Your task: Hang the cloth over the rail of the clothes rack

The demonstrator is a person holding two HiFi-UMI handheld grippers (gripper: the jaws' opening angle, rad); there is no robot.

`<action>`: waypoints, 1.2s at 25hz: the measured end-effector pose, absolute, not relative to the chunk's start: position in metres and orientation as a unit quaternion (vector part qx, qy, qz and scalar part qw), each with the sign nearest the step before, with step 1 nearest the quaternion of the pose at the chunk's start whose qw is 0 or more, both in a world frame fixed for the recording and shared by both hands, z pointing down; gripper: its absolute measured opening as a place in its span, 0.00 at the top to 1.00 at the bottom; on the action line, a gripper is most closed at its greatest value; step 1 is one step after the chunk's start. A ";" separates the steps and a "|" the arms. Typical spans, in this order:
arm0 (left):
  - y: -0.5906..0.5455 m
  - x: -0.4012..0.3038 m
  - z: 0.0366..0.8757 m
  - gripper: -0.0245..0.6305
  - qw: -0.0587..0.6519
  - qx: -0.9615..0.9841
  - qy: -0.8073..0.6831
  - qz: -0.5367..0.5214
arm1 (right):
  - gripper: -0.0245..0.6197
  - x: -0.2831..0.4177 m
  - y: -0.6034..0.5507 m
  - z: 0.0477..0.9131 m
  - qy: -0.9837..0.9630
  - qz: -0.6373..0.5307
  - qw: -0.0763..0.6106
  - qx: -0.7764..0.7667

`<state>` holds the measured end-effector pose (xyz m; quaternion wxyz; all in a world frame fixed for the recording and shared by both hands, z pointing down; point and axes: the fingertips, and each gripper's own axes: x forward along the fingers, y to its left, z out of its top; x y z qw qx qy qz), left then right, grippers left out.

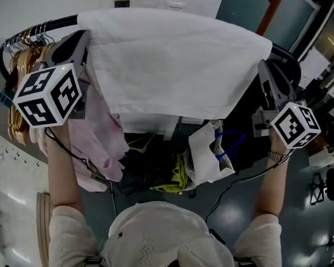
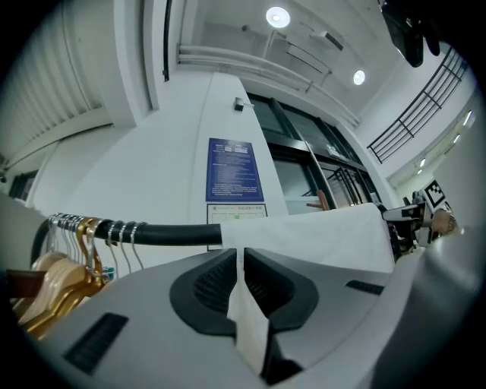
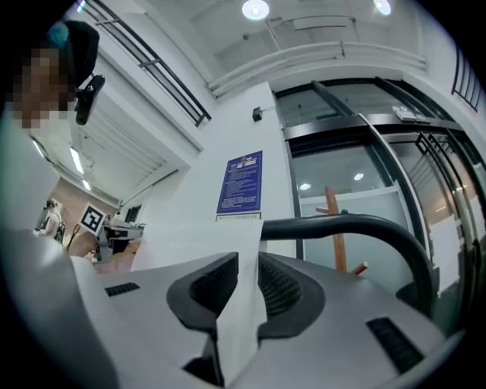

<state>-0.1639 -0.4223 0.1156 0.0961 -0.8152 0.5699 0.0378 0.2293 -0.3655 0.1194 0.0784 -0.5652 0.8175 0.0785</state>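
Note:
A white cloth (image 1: pixel 173 61) lies draped over the black rail (image 1: pixel 40 27) of the clothes rack and hangs down on my side. My left gripper (image 1: pixel 82 44) holds its left edge just below the rail. In the left gripper view the pads of this gripper (image 2: pixel 241 254) are pressed together on a strip of cloth (image 2: pixel 319 235), with the rail (image 2: pixel 167 233) just beyond. My right gripper (image 1: pixel 264 75) is at the cloth's right corner. In the right gripper view a fold of cloth (image 3: pixel 190 243) fills the gap between the pads of this gripper (image 3: pixel 248 262), below the rail's bend (image 3: pixel 342 226).
Wooden hangers (image 1: pixel 22 54) with metal hooks crowd the rail's left end, also seen as hangers (image 2: pixel 61 273). A pink garment (image 1: pixel 98 135) hangs under the left gripper. Below the rack lie a white bag (image 1: pixel 211 152) and a yellow item (image 1: pixel 173 181). The person's arms reach up on both sides.

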 end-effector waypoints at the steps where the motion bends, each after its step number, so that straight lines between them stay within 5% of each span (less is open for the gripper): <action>1: -0.418 -0.171 0.115 0.94 0.096 -0.807 0.580 0.049 | 0.85 0.232 -0.364 0.123 0.813 0.081 0.075 -0.571; 7: -0.384 -0.188 0.128 0.94 0.115 -0.787 0.599 0.092 | 0.86 0.241 -0.338 0.145 0.791 0.126 0.081 -0.594; 14: -0.329 -0.112 0.207 0.94 0.148 -0.843 0.505 0.112 | 0.93 0.148 -0.293 0.232 0.863 0.099 0.113 -0.481; 30: -0.273 -0.017 0.452 0.94 -0.028 -0.881 0.472 0.030 | 0.93 0.071 -0.279 0.442 0.855 -0.055 0.024 -0.516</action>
